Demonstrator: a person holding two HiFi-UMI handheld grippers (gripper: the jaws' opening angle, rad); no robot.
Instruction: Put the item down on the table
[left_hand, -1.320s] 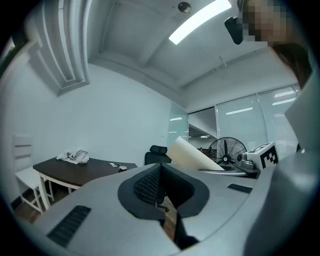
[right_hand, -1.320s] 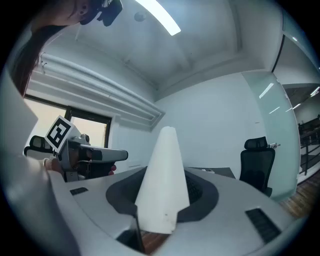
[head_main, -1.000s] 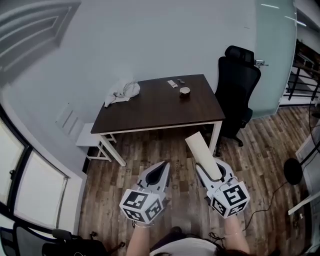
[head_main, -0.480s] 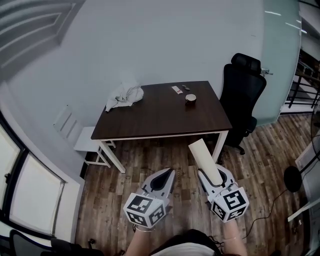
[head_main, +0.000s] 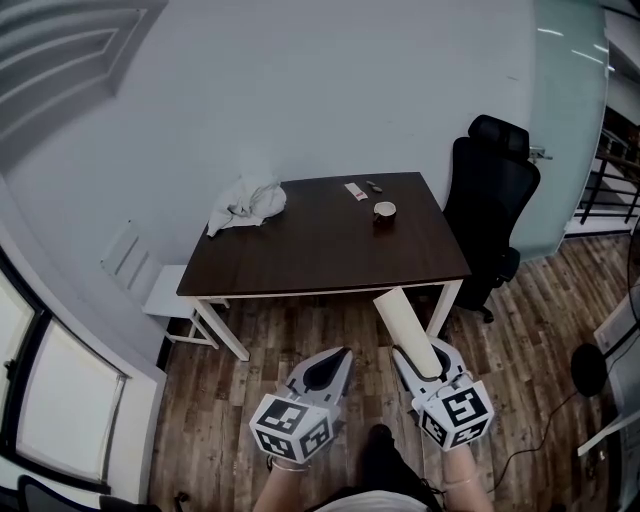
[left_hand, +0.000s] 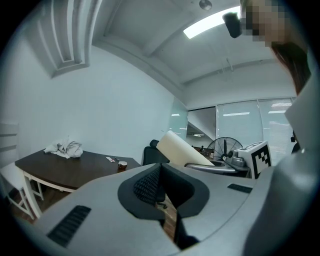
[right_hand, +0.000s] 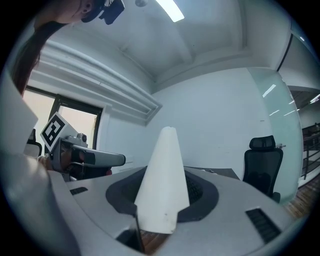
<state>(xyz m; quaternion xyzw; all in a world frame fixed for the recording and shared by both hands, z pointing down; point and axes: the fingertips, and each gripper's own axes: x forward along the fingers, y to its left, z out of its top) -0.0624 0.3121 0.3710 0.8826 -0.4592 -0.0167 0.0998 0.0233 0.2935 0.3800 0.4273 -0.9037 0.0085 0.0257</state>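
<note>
Scene: We look steeply down from the head view at a person's two grippers held out over a wooden floor (head_main: 260, 330), facing a dark bench (head_main: 320, 250) against a pale wall.
Item: A cream tube (head_main: 405, 320) sticks forward and upward out of the right gripper (head_main: 418, 350). Its far end shows just at the bench's near edge, not yet over the top.
Right jaws: They stand fairly wide apart and are clamped round the tube's lower end. The right gripper view shows the tube filling the gap between the dark pads.
Left jaws: The left gripper (head_main: 345, 352) has its jaws closed together with nothing between them. It rides beside the right one, apart from the tube.
Bench: It carries a crumpled pale cloth (head_main: 245, 203) at the back left and a small cup (head_main: 384, 210) with a few small bits at the back right. The middle and front are bare. A black office chair (head_main: 495, 190) stands at its right end.
What has changed: Over the last second the bench has drawn nearer and larger in the head view. The grip on the tube looks the same throughout.
What that means: We judge this to be the approach. The carry is nearly over and the putting down has not begun.
Next move: We think the tube needs to travel over the bare front of the bench, sink until it rests there, and only then be let go.
Risk: A round tube may roll once released.
</note>
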